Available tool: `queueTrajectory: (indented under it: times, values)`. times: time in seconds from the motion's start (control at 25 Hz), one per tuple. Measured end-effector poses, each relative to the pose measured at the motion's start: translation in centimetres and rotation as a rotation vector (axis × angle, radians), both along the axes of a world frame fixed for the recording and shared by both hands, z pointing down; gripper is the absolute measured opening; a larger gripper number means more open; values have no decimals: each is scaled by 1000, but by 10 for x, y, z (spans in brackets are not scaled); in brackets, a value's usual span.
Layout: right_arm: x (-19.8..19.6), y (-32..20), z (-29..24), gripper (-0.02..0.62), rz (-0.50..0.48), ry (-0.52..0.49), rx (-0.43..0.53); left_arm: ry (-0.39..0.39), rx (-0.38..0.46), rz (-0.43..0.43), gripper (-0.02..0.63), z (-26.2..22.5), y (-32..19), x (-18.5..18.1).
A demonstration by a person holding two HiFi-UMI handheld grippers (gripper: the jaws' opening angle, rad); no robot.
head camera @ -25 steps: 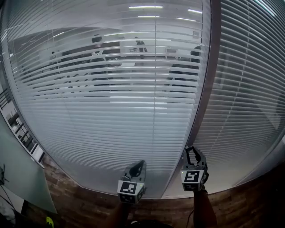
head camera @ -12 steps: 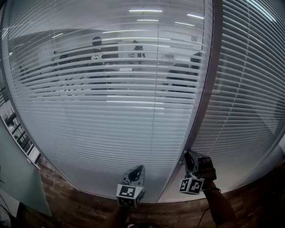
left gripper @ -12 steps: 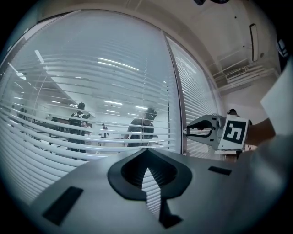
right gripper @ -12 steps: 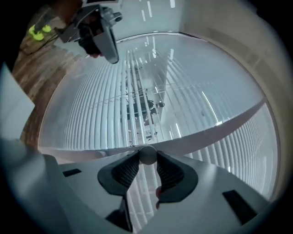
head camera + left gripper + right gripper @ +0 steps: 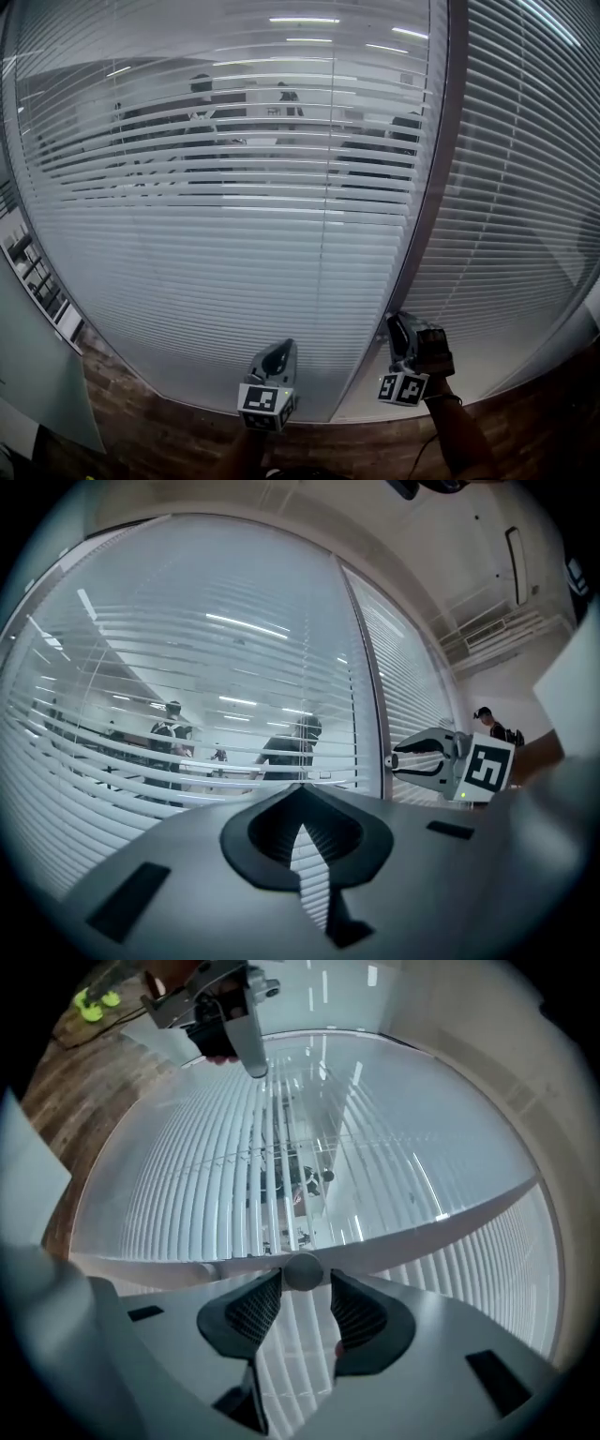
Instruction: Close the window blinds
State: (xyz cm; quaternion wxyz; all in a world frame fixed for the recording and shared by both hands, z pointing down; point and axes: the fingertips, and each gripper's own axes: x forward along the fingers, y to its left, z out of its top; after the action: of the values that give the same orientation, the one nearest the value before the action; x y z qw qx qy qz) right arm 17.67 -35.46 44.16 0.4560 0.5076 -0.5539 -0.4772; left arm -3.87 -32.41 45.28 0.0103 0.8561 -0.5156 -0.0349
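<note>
Blinds (image 5: 234,234) cover the glazed wall ahead, slats running level from side to side, the upper rows tilted ajar and the lower rows flat. Frame post (image 5: 437,187) stands upright at their right edge. Left gripper (image 5: 279,352) — fingers pressed together, empty. Right gripper (image 5: 397,326) — fingers, just eased wider, pinch a round knob (image 5: 302,1271) low on the post.

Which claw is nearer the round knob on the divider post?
Right. The right claw has the knob between its jaws, which have just been opening; the left claw, shut, sits off to its left.
</note>
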Motion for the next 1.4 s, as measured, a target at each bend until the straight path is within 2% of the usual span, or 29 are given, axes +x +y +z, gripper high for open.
queueTrajectory:
  times: [0.12,0.28,0.4,0.72,0.8,0.84,0.92,1.04,1.16,1.4]
  values:
    - [9,6,1,210,26,-258,-41,5,-9,-13,0,4,-2,-7]
    - [6,13,-5,215,-30,-749,-101,14,-27,-26,0,10,-5,-13]
    - [4,9,-5,215,-56,-1065,-140,13,-28,-28,0,9,-5,-12]
    - [10,-6,-7,215,-62,-1666,-182,9,-29,4,0,11,-2,-4]
    - [13,-7,-8,205,-56,-1732,-167,7,-24,5,0,9,-1,-5]
    - [15,-7,-9,163,-51,-1748,-153,6,-23,4,0,9,-1,-6]
    - [16,-7,-10,132,-42,-1754,-128,5,-28,-3,0,9,-1,-9]
    - [15,-5,-10,129,-41,-1751,-122,6,-71,-34,0,17,-1,-15]
    - [11,-1,-16,129,-13,-1715,-136,5,-52,-25,0,16,-1,-14]
    - [12,-4,-12,129,-28,-1580,-131,9,-57,-9,0,15,0,-9]
